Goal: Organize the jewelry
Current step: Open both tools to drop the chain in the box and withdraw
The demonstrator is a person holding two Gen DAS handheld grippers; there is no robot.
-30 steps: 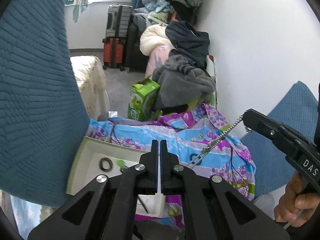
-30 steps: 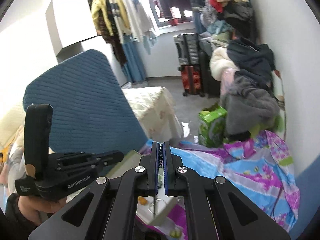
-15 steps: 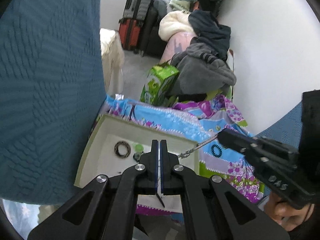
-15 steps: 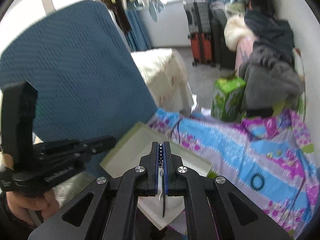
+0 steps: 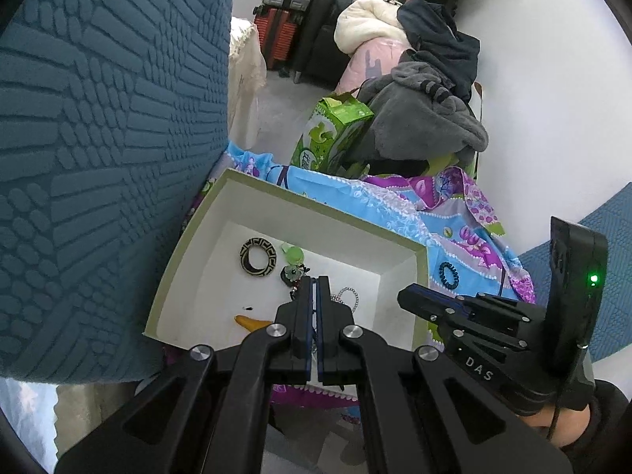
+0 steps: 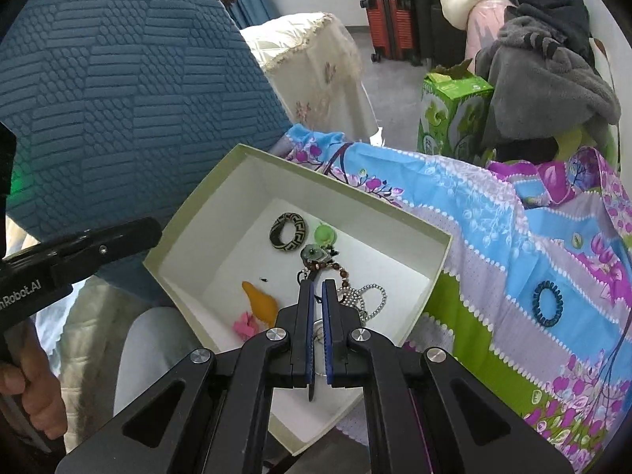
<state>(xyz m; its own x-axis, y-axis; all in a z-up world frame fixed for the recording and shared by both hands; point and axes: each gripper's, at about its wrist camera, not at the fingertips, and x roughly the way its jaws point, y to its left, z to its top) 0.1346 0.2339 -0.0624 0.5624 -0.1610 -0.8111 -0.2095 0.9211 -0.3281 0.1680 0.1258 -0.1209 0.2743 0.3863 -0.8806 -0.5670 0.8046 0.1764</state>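
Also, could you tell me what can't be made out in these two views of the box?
- Chain: right view, near end hidden behind the right gripper; held or not is unclear.
- Box: left view, near corner covered by the left gripper.
- Pink piece: right view, too small to identify.
- Black speck: right view, too small.

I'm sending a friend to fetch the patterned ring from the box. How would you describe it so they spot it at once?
Find the shallow white box with green edges on the floral bedspread. At its far end lies a chunky ring, black with a cream angular key pattern. The green pieces beside it are plain, and the silver bead chain is thin and loose.
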